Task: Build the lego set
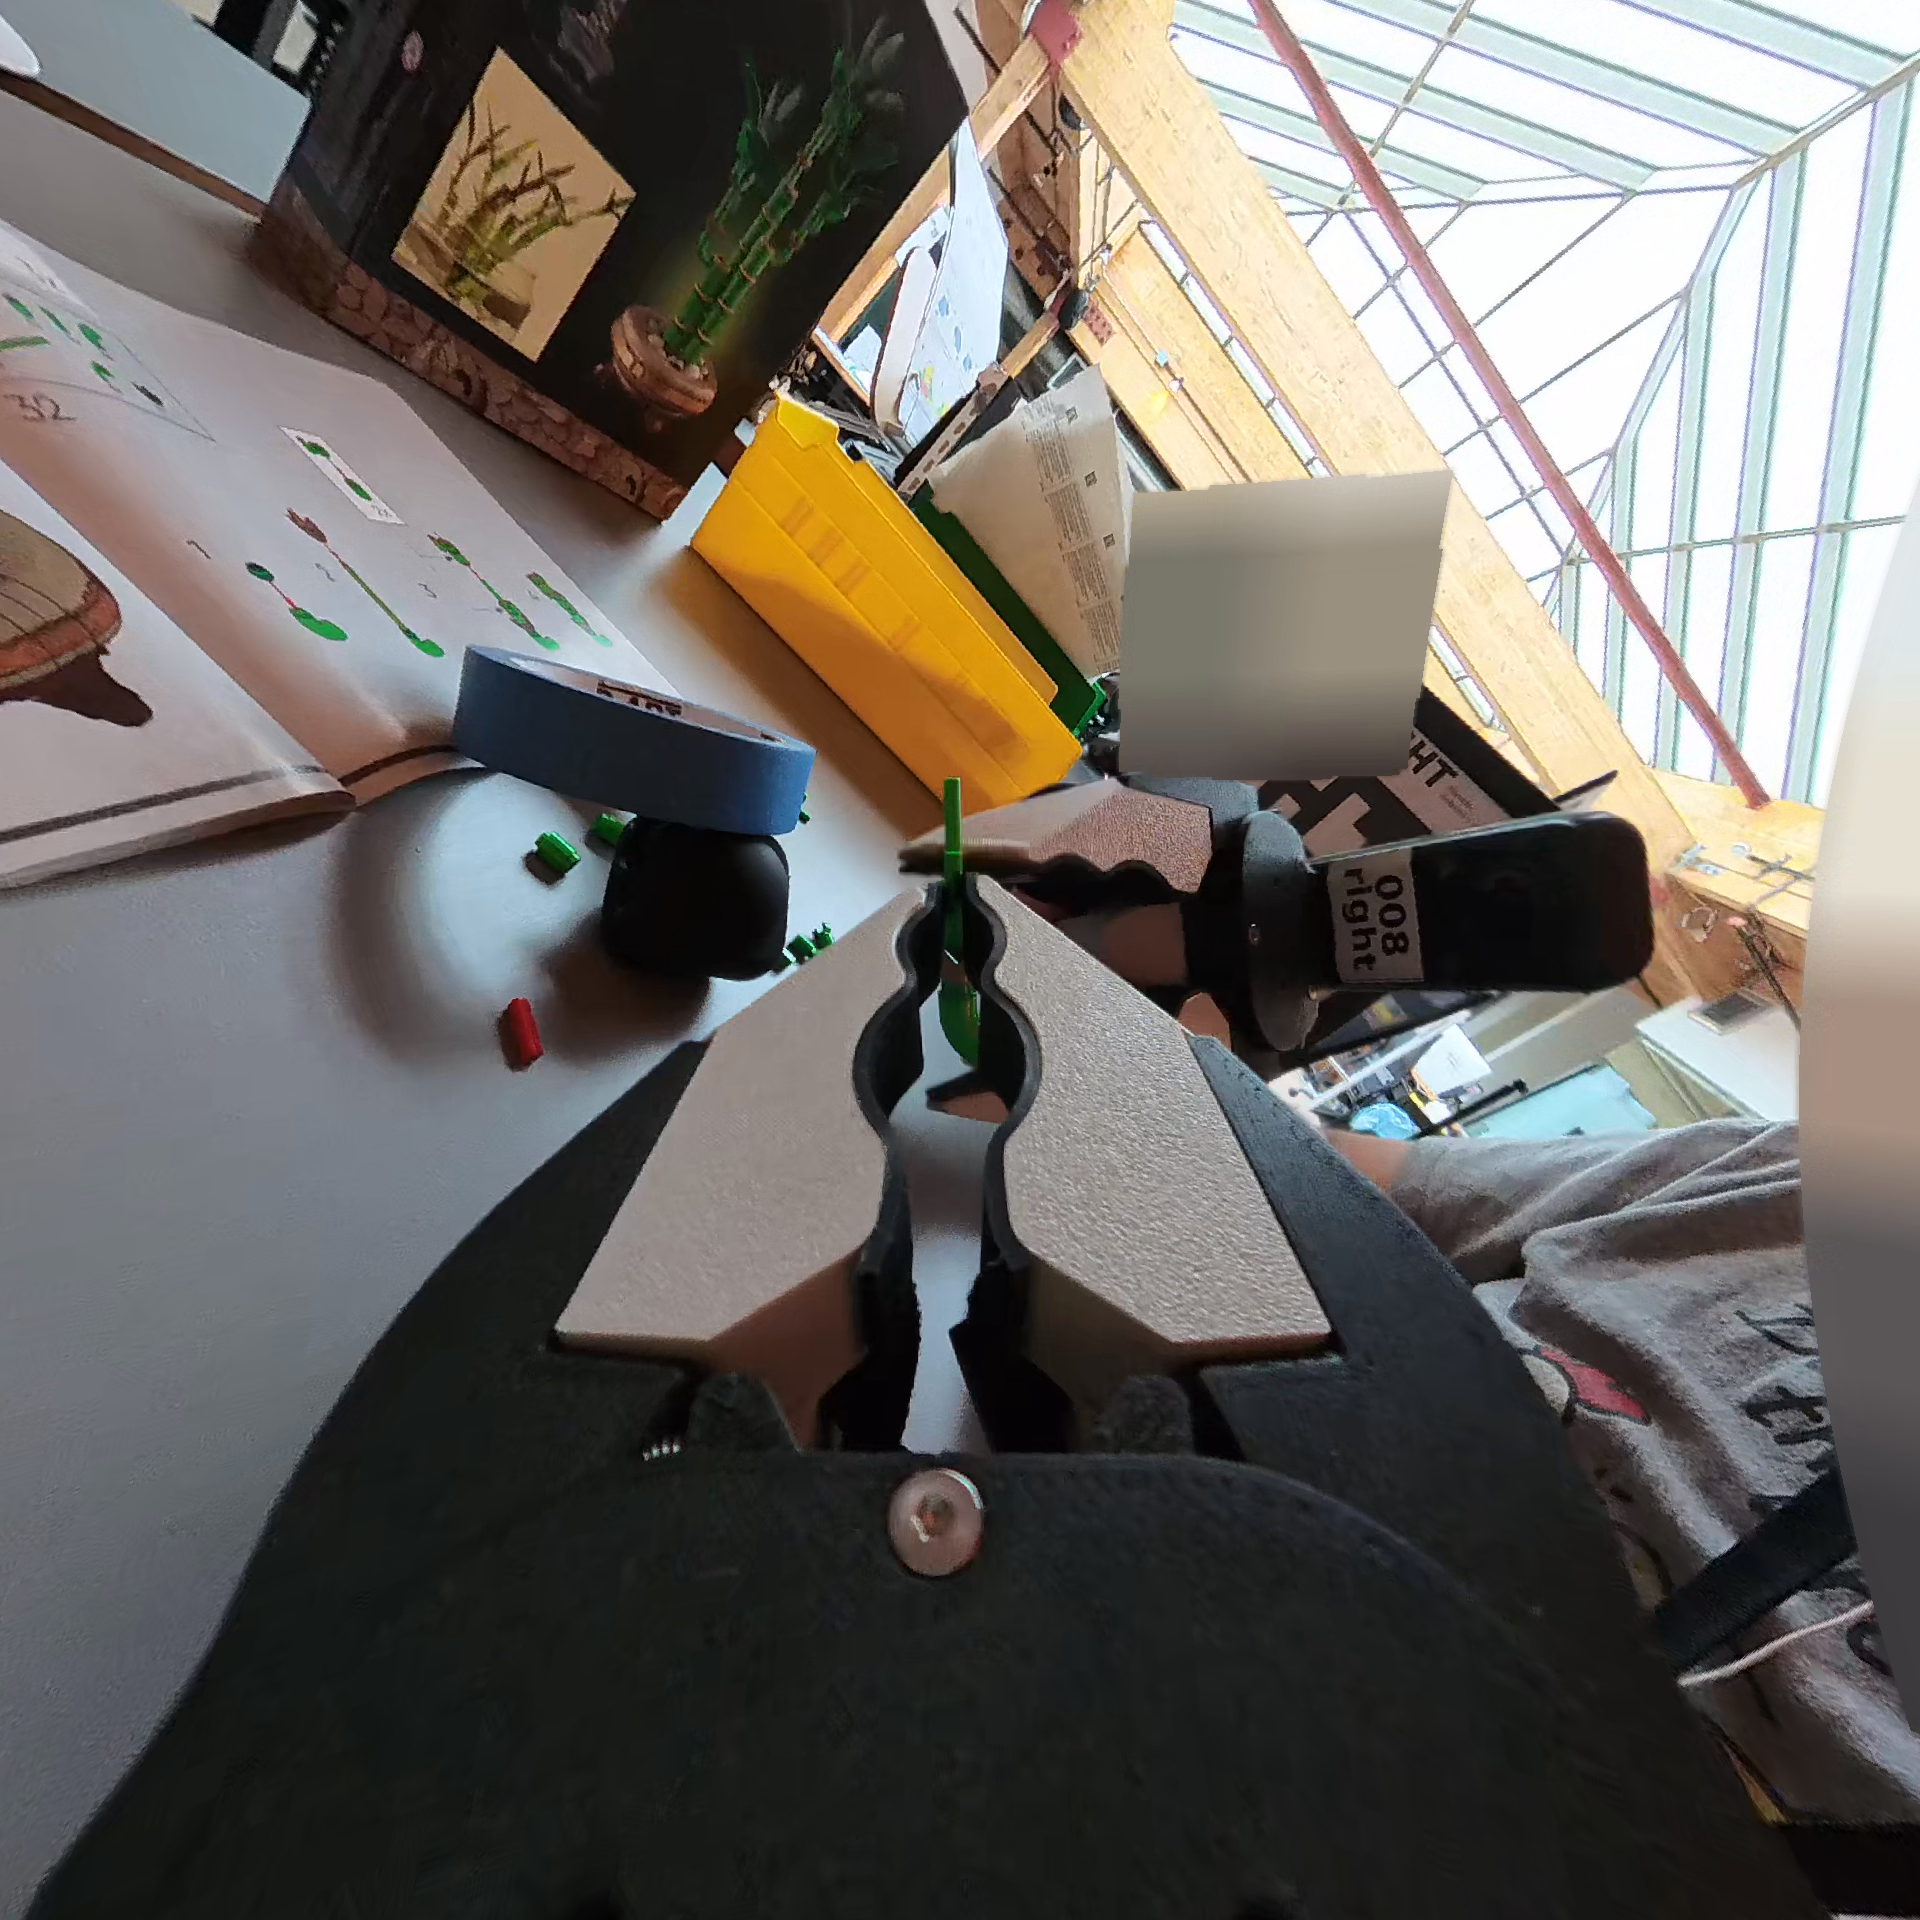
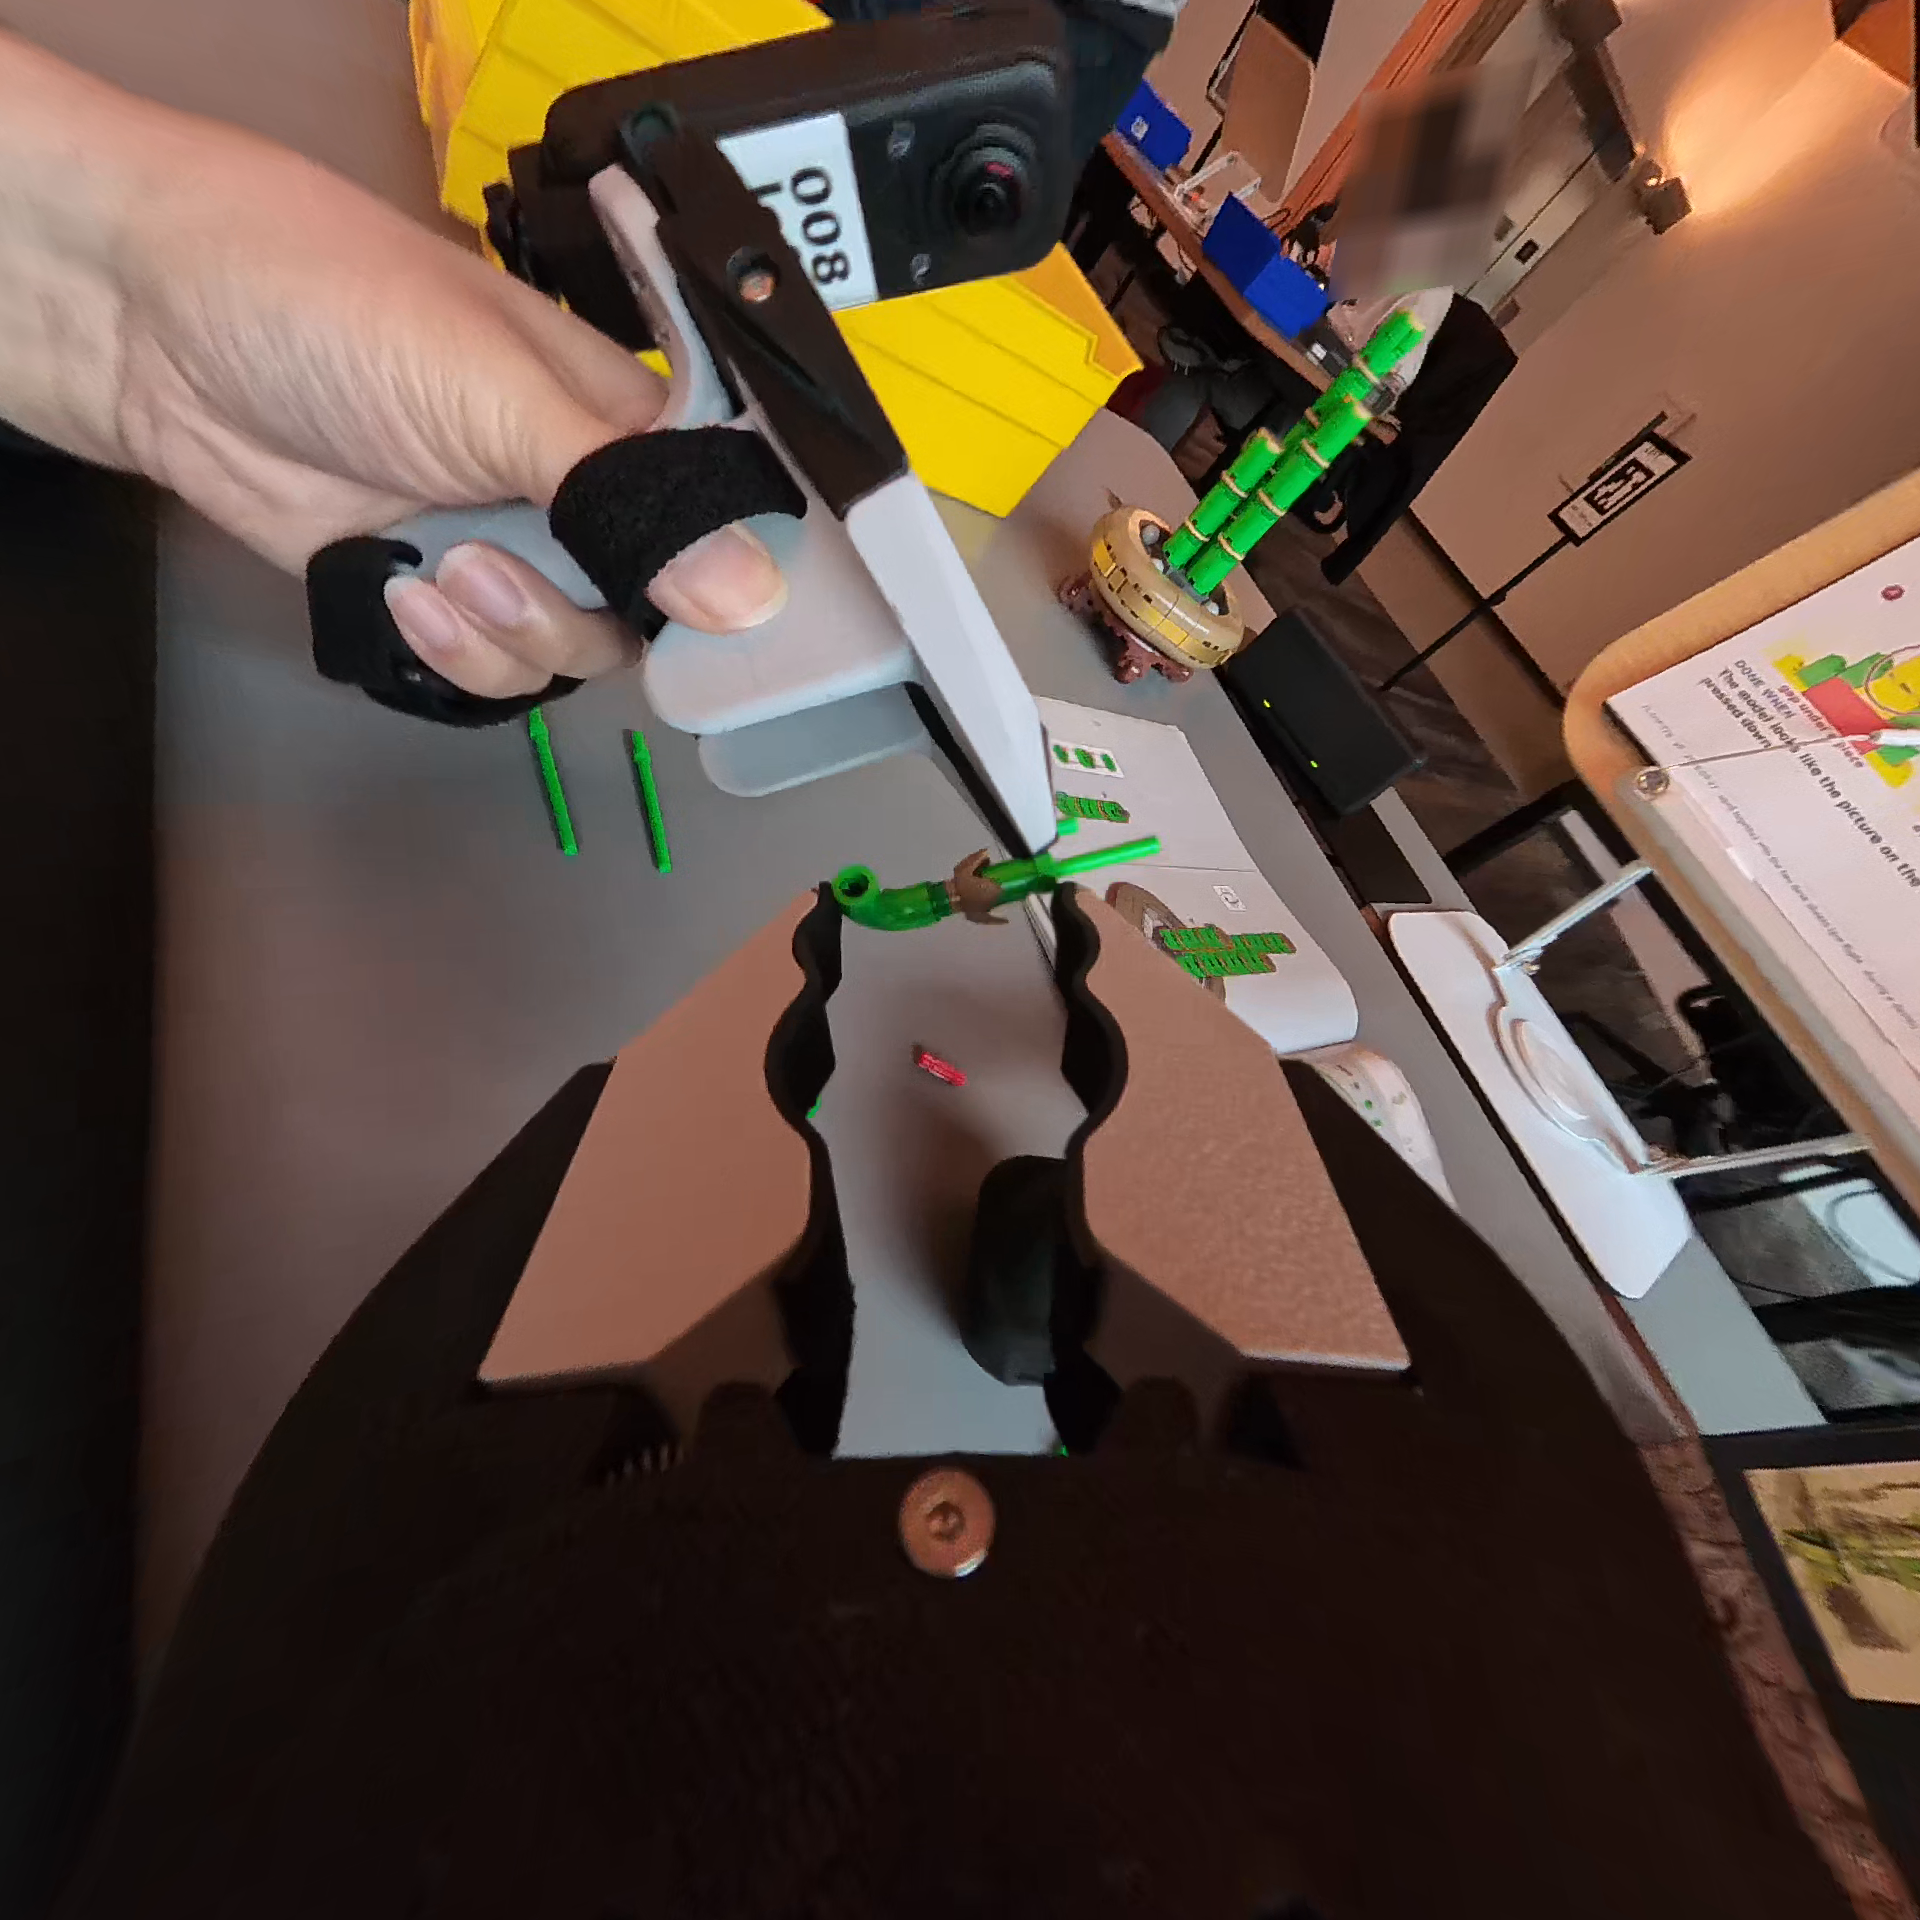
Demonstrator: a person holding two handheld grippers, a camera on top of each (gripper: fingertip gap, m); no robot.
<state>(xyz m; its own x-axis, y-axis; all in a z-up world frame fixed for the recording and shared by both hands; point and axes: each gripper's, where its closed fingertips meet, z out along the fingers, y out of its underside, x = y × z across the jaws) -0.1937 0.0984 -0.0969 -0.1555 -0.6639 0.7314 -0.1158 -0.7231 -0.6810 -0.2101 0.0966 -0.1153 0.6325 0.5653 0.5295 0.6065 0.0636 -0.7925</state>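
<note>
My left gripper (image 1: 948,906) is shut on a thin green stem (image 1: 952,831) and holds it above the grey table (image 1: 208,1143). In the right wrist view the stem assembly (image 2: 914,899) lies crosswise: a curved green elbow at its left end, a brown leaf piece in the middle, a thin rod to the right. The left gripper (image 2: 1039,831) pinches it near the brown piece. My right gripper (image 2: 945,914) is open, its fingertips on either side of the assembly, not closed on it. The bamboo model (image 2: 1247,488) in its tan pot stands farther back.
Two green rods (image 2: 551,790) and a red piece (image 2: 940,1067) lie on the table. A black object (image 1: 694,904), blue tape roll (image 1: 623,743), small green pieces (image 1: 556,852), open instruction booklet (image 1: 260,582), set box (image 1: 623,208) and yellow bin (image 1: 883,644) sit behind. Less than 4 cm separates the two grippers' tips. Left tips and right tips are each some 35 cm from the bamboo model (image 2: 1247,488).
</note>
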